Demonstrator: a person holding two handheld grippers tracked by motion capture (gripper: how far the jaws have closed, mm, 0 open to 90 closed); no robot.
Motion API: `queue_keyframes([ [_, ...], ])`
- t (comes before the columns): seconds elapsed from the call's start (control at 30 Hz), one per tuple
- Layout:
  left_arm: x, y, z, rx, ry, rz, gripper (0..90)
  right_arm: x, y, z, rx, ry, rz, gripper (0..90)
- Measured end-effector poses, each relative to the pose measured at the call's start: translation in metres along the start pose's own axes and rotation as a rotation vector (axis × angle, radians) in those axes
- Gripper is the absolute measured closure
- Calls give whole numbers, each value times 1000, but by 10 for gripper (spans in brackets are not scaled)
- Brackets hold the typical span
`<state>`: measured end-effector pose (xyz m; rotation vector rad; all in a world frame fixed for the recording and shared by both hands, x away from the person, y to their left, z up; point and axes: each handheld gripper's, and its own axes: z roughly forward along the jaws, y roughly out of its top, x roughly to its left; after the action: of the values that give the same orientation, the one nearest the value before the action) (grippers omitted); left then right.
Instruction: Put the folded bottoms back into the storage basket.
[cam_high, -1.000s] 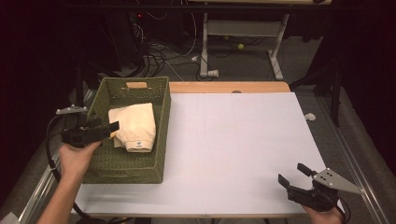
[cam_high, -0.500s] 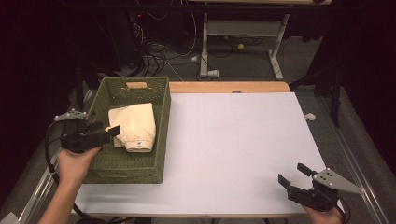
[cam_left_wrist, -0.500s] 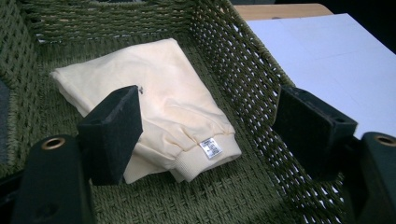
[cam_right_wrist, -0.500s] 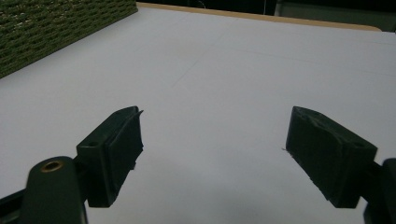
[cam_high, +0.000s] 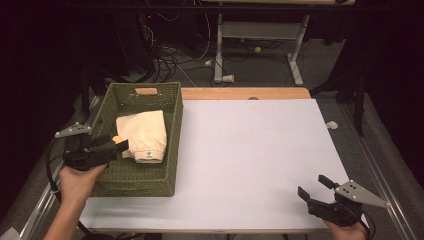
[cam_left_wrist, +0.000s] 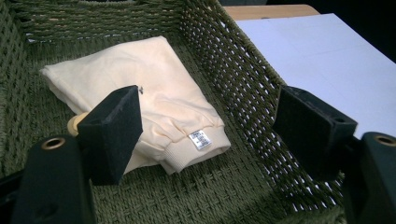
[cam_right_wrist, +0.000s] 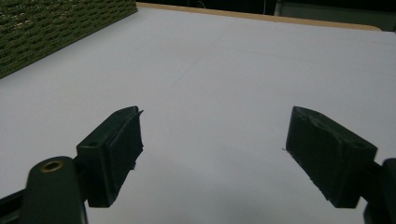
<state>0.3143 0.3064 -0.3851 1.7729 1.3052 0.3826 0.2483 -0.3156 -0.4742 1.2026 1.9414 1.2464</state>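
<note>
Folded garment (cam_left_wrist: 154, 102) before spread hand-held gripper (cam_left_wrist: 210, 128)

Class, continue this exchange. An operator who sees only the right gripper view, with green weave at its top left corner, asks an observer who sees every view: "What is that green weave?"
Observer: It is the wall of a green woven basket.
Operator: Is anything in it?
Observer: Yes, a folded cream garment lies on its floor, with a small white label at the ribbed end.
Operator: Where is the left gripper?
Observer: The left gripper hangs over the basket with its jaws open, pointed at the garment.
</note>
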Motion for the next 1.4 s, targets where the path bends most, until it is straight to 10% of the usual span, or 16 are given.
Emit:
queue_keyframes([
  [1.4, -2, -48, -26, -68, -24, -22, 225, 0, 0, 0, 1, -2, 1, 195],
])
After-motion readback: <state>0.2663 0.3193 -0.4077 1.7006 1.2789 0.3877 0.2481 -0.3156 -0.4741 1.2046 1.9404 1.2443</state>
